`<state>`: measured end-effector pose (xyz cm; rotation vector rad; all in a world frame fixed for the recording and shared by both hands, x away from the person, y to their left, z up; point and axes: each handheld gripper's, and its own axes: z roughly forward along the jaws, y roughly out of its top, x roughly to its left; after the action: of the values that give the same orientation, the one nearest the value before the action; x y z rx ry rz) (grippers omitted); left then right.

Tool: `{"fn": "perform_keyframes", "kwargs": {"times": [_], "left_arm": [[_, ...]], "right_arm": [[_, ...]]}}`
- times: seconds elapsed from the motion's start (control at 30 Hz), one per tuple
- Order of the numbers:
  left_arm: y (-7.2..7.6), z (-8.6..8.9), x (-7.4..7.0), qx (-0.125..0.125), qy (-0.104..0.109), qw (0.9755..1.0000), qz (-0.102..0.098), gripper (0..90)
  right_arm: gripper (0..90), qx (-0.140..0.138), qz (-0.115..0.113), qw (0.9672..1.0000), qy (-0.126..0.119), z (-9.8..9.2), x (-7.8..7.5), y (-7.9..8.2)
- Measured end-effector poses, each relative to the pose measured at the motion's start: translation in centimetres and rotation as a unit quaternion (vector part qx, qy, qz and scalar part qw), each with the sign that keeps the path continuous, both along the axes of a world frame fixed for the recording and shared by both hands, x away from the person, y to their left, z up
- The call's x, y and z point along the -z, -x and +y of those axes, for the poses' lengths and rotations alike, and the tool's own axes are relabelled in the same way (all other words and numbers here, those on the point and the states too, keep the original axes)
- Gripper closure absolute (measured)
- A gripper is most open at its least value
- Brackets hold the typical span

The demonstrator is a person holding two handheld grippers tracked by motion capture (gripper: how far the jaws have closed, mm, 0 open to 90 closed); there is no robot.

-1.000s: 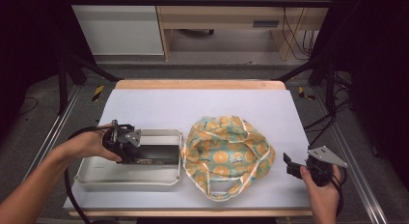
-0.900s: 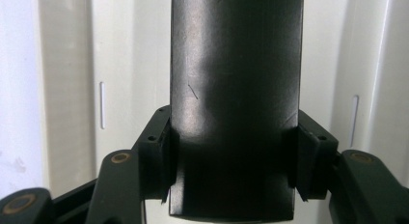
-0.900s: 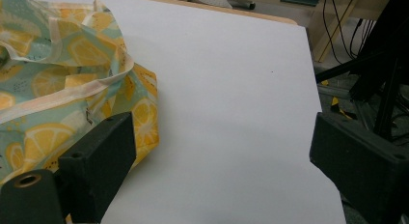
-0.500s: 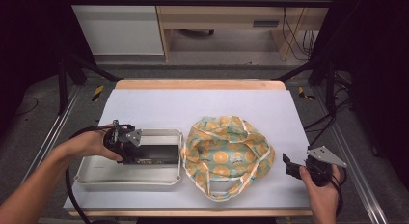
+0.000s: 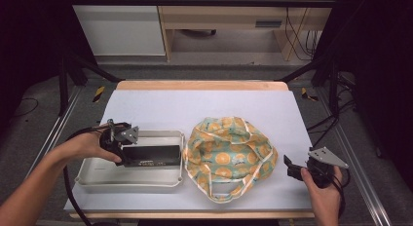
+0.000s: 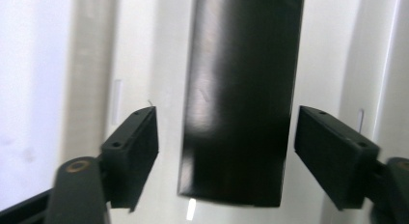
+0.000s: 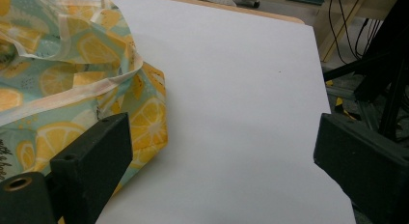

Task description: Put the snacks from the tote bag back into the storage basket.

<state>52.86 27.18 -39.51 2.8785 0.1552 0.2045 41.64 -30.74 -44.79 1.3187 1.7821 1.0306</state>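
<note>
In the high view, a white tray sits near the front left corner of the desk, with a long black box lying in it along its far side. The left gripper hangs over the box's left end, held by the left hand. Just right of the tray lies a crumpled bag with an orange-slice print, nearer the front edge than the back. The right gripper sits by the front right corner, close to the bag's right side but apart from it.

In the left gripper view, the 2 jaws have just been opening; they stand apart on either side of the black box, with a gap at each pad, though blur softens the edges.

In the right gripper view, the jaws are spread wide over bare desk, nothing between them; the left pad appears just in front of the bag's corner.
</note>
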Motion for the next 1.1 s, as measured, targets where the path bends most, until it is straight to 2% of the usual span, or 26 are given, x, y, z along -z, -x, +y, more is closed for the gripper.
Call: {"fn": "perform_keyframes", "kwargs": {"times": [0.03,0.1,0.2,0.27,0.3,0.33,0.43,0.47,0.5,0.53,0.57,0.6,0.67,0.7,0.77,0.83,0.9,0.93,0.97,1.03,1.1], "left_arm": [[0.1,0.2,-0.7,-0.029,0.018,0.9993,-0.014,18.0],[0.2,0.5,-1.4,-0.059,0.041,0.997,-0.029,13.6],[0.6,1.2,-2.3,-0.104,0.103,0.9882,-0.045,10.4],[0.9,1.5,-2.6,-0.132,0.128,0.9813,-0.055,10.9],[0.9,1.5,-2.6,-0.132,0.128,0.9813,-0.055,10.2],[1.1,1.9,-2.9,-0.154,0.148,0.9751,-0.059,9.2],[1.4,2.4,-3.2,-0.186,0.177,0.9641,-0.069,8.3],[1.5,2.5,-3.2,-0.199,0.189,0.9588,-0.074,7.2],[1.6,2.6,-3.3,-0.206,0.193,0.9562,-0.079,6.7],[1.7,2.7,-3.4,-0.217,0.203,0.9511,-0.085,6.7],[1.7,2.8,-3.4,-0.222,0.21,0.9484,-0.086,6.4],[1.8,2.9,-3.4,-0.229,0.221,0.9439,-0.088,6.2],[1.9,3.0,-3.3,-0.242,0.233,0.9375,-0.092,5.7],[1.9,3.1,-3.3,-0.251,0.236,0.9335,-0.099,5.6],[1.9,3.3,-3.1,-0.26,0.242,0.9283,-0.111,5.6],[2.0,3.6,-3.1,-0.263,0.246,0.924,-0.128,5.6],[1.9,4.2,-3.0,-0.279,0.259,0.9144,-0.137,5.6],[1.8,4.6,-3.0,-0.293,0.268,0.9071,-0.14,5.7],[1.8,4.9,-3.0,-0.302,0.275,0.9016,-0.142,5.7],[1.6,5.9,-2.8,-0.326,0.291,0.8878,-0.146,5.8],[1.5,6.7,-2.7,-0.341,0.302,0.8781,-0.146,6.4]], "right_arm": [[7.1,-0.001,0.001,1.0,0.0,0.1,0.0,0.0],[7.1,-0.003,0.001,1.0,0.001,0.2,0.0,-0.2],[7.1,-0.005,0.004,1.0,0.003,0.3,0.1,-0.4],[7.1,-0.006,0.005,1.0,0.002,0.3,0.1,-0.4],[7.1,-0.007,0.004,1.0,0.003,0.3,0.1,-0.5],[7.1,-0.007,0.003,1.0,0.001,0.3,0.0,-0.5],[7.1,-0.006,0.004,1.0,0.002,0.3,-0.2,-0.6],[7.2,-0.007,0.004,1.0,0.001,0.3,-0.3,-0.7],[7.1,-0.009,0.007,0.9999,0.002,0.3,-0.6,-1.0],[7.1,-0.009,0.007,0.9999,0.003,0.3,-0.8,-1.1],[7.2,-0.009,0.008,0.9999,0.005,0.3,-1.2,-1.3],[7.2,-0.01,0.009,0.9999,0.006,0.3,-1.4,-1.5],[7.3,-0.011,0.007,0.9999,0.009,0.3,-2.0,-1.9],[7.2,-0.011,0.007,0.9999,0.01,0.2,-2.2,-2.1],[7.3,-0.01,0.005,0.9999,0.008,0.1,-2.5,-2.6],[7.3,-0.01,0.009,0.9999,0.005,0.1,-2.5,-3.2],[7.2,-0.01,0.013,0.9999,0.003,0.0,-2.3,-3.6],[7.3,-0.009,0.016,0.9998,-0.001,-0.1,-2.1,-3.8],[7.3,-0.008,0.019,0.9998,-0.005,-0.1,-1.9,-4.0],[7.3,-0.006,0.023,0.9997,-0.01,-0.2,-1.6,-4.2],[7.2,-0.005,0.026,0.9996,-0.009,-0.2,-1.3,-4.5]]}}
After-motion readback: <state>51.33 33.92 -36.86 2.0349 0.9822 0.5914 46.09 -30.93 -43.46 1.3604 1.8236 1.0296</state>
